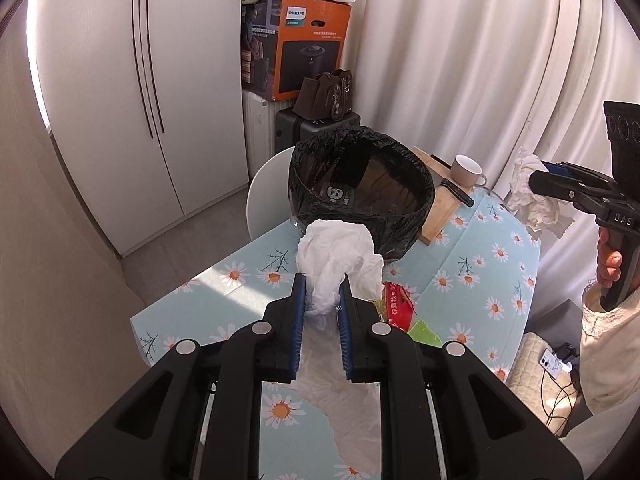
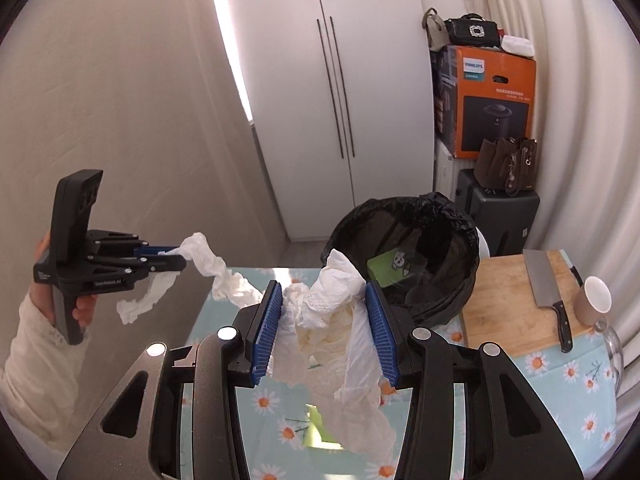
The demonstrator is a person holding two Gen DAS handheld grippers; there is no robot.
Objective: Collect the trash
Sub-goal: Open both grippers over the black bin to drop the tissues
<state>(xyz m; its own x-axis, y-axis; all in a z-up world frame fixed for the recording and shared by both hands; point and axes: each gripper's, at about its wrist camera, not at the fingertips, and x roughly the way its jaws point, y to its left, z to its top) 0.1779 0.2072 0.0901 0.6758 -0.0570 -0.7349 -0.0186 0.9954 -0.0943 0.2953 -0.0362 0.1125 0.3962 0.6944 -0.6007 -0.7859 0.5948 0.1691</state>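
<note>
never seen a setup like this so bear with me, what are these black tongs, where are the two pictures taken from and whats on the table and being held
There is no robot here. A person holds a hand-operated grabber in each hand, and each grabber carries a wide-angle camera looking along its two fingers. So one picture is the left tongs' view and the other the right tongs' view; each view also catches the other grabber from the side.

Each pair of tongs is shut on its own crumpled white tissue: the left tissue and the right tissue.

On the daisy-print tablecloth stand a bin lined with a black bag, a wooden cutting board with a cleaver on it, and a cup. A red wrapper and a green scrap still lie on the cloth.
</note>
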